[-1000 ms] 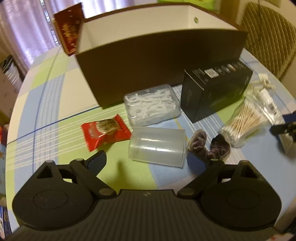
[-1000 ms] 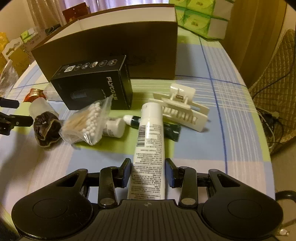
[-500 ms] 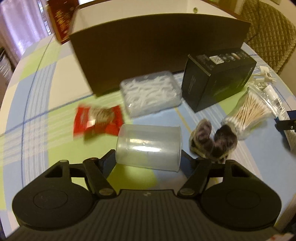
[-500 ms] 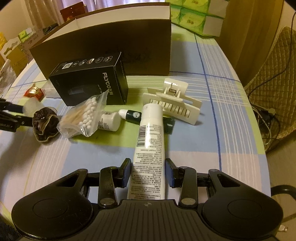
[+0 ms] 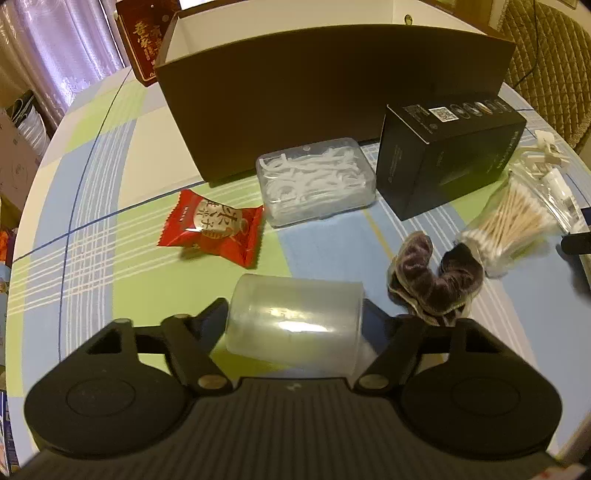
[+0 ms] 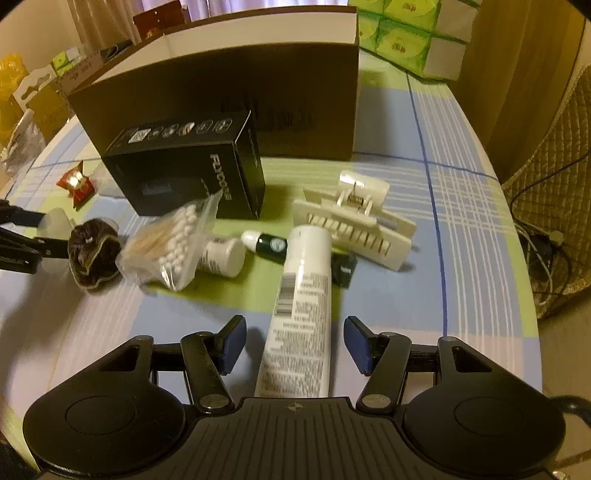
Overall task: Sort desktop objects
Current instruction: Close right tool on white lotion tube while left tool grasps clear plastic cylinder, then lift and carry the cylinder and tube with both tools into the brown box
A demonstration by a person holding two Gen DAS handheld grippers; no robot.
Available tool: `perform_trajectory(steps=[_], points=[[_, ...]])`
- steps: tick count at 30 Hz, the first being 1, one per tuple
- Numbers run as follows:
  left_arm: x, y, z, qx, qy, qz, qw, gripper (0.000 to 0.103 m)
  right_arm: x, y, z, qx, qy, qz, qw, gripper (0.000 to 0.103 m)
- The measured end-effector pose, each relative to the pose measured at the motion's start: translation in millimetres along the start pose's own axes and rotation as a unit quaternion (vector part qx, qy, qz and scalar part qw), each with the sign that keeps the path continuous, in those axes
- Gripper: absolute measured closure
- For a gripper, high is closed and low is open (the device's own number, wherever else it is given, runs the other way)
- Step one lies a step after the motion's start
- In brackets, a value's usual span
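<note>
A clear plastic cylinder (image 5: 295, 328) lies sideways on the checked tablecloth, and my left gripper (image 5: 293, 314) is shut on its two ends. In the right wrist view a white tube (image 6: 303, 295) lies flat between the blue pads of my right gripper (image 6: 295, 343), which is open with a gap on each side. Ahead of the left gripper are a red snack packet (image 5: 214, 229), a clear box of floss picks (image 5: 317, 181), a dark scrunchie (image 5: 432, 277), a bag of cotton swabs (image 5: 513, 221) and a black carton (image 5: 450, 155).
A large brown open box (image 5: 332, 92) stands across the back of the table. Near the tube are a white hair clip (image 6: 354, 225), a dropper bottle (image 6: 269, 245) and a small white jar (image 6: 221, 254). Green tissue packs (image 6: 406, 33) sit far right. A quilted chair (image 5: 546, 55) stands beyond the table.
My left gripper moved forward around the clear cylinder and closed on it. My right gripper opened and let go of the white tube, which now lies slightly tilted.
</note>
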State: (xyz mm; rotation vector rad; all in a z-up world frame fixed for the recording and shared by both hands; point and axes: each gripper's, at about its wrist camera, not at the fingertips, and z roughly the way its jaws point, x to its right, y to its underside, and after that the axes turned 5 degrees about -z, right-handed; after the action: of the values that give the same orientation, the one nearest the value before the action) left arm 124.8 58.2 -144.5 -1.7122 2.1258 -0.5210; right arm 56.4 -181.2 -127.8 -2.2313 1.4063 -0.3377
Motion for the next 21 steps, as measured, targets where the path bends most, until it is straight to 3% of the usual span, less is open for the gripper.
perform_trajectory(steps=[5,7,8,21], points=[[3.8,3.0,-1.3,0.002,-0.012,-0.022,0.9997,0.033,1.8,-7.4,5.9,-0.002,0.006,-0.006,1.000,0.048],[6.2,7.4,-4.7,0.000,-0.019,-0.037,0.9991,0.034,2.5,-8.0,7.2,-0.005,0.008,-0.016,1.000,0.066],[7.6,9.8,-6.8,0.000,-0.022,-0.044,0.9988,0.034,2.9,-7.2,6.8,-0.005,0.004,-0.021,1.000,0.069],[50.6,37.3,-66.9,0.033,-0.057,-0.115,0.9912,0.034,13.8,8.9,-16.3,-0.011,-0.048,-0.075,0.996,0.072]])
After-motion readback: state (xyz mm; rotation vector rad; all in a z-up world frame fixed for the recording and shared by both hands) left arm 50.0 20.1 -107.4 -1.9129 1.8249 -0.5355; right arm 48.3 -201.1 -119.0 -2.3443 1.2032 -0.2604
